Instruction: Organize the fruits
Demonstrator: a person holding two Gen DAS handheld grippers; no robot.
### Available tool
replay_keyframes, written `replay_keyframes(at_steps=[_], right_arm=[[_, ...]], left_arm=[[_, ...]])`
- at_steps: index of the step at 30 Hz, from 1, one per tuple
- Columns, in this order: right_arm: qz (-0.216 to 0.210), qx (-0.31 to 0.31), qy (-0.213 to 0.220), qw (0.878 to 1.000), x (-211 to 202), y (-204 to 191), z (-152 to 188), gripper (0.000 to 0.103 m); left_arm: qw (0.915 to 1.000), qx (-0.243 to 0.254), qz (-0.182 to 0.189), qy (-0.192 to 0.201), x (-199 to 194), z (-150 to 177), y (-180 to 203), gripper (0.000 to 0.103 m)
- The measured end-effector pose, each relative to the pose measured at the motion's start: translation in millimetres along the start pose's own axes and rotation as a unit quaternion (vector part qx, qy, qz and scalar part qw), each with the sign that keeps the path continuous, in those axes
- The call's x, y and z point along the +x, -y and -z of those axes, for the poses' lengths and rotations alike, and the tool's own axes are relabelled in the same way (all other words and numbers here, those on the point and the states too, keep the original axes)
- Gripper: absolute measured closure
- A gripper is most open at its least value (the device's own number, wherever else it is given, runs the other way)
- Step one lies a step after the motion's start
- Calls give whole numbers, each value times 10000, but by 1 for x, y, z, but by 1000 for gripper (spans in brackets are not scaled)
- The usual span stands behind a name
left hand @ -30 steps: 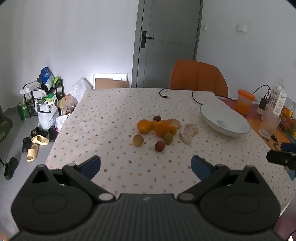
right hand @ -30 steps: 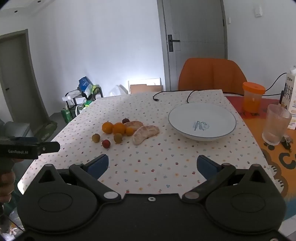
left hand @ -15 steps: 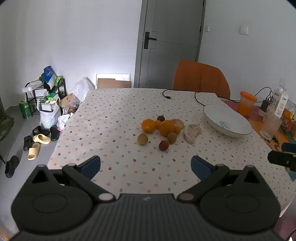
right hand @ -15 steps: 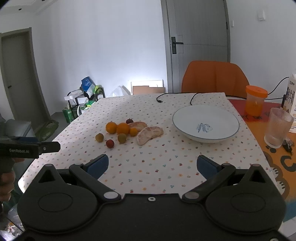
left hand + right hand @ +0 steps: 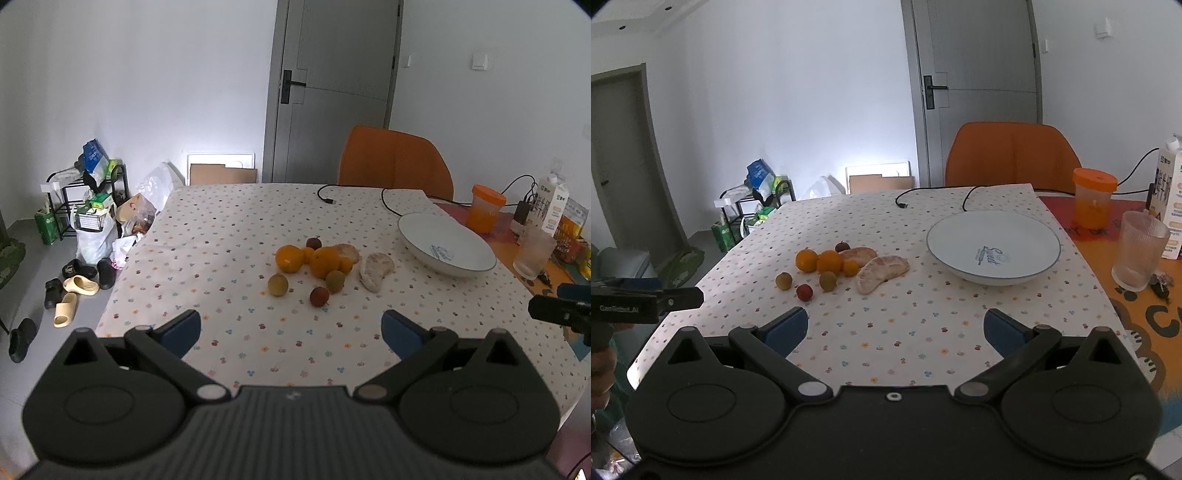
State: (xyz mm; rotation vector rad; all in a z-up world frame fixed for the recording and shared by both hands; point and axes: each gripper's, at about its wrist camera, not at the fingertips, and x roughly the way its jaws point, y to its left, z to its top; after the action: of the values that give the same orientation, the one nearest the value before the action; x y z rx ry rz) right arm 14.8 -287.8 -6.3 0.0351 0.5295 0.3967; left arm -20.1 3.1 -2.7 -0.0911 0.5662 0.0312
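- Fruits (image 5: 834, 267) lie clustered mid-table on the dotted cloth (image 5: 886, 332), just left of the empty white bowl (image 5: 993, 247); none in it yet.
- Peeled segment (image 5: 882, 273), nearest the bowl: long axis runs diagonally, far end pointing toward it.
- Step, judged: approach, no pick begun.
- Left gripper (image 5: 291, 328) and right gripper (image 5: 895, 326): fingers spread wide, holding nothing, both short of the fruit.
- Next: advance and straddle one piece.

Orange fruits (image 5: 325, 261), white blue-rimmed bowl (image 5: 993, 246), white tablecloth (image 5: 229, 236) with small coloured dots.
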Motion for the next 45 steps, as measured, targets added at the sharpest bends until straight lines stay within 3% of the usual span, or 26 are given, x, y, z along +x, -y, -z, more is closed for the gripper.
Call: replay_keyframes(at_steps=[26, 45], right_arm=[[235, 172, 246, 9993, -10, 12, -4, 0], [-343, 318, 88, 9989, 14, 10, 1, 0]], left_arm=[[9998, 19, -13, 197, -9, -3, 3, 0], [9991, -146, -95, 381, 6, 1, -1, 0]])
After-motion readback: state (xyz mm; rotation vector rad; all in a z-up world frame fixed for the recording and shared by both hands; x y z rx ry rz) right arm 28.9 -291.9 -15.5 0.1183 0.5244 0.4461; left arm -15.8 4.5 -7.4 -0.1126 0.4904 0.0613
